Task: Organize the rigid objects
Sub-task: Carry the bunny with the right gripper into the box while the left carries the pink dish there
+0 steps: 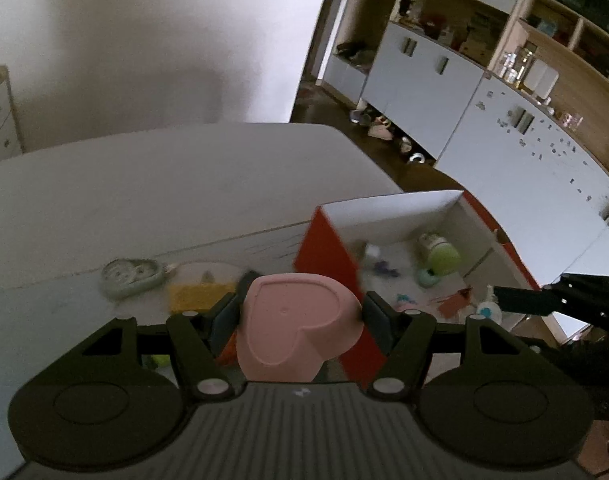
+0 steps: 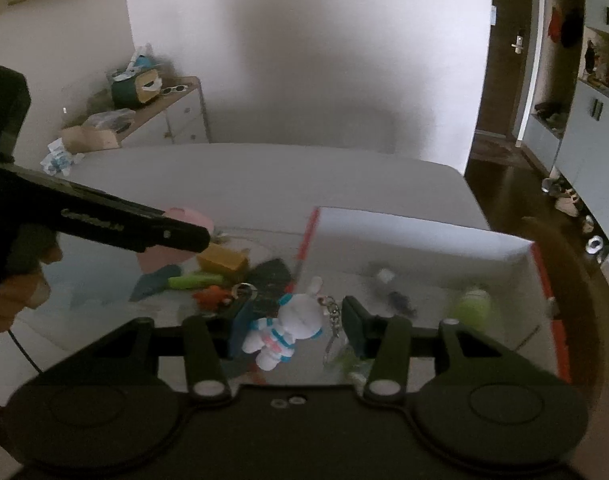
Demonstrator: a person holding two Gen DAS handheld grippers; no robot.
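Observation:
My left gripper (image 1: 300,316) is shut on a pink heart-shaped dish (image 1: 296,328) and holds it above the table, just left of the red and white box (image 1: 388,216). In the right wrist view the left gripper (image 2: 192,240) and the pink dish (image 2: 184,216) show at the left. My right gripper (image 2: 292,328) has its jaws apart around a white rabbit keychain figure (image 2: 292,328) with a metal chain (image 2: 334,316), held over the box's left edge (image 2: 424,232); I cannot tell if the pads touch it.
Inside the box lie a green bottle (image 1: 442,256), a teal item (image 1: 426,278) and small dark pieces. On the table left of the box are a yellow sponge (image 1: 200,296), a grey-green dish (image 1: 130,276), a green stick (image 2: 196,280) and an orange toy (image 2: 212,298). Cabinets stand at right.

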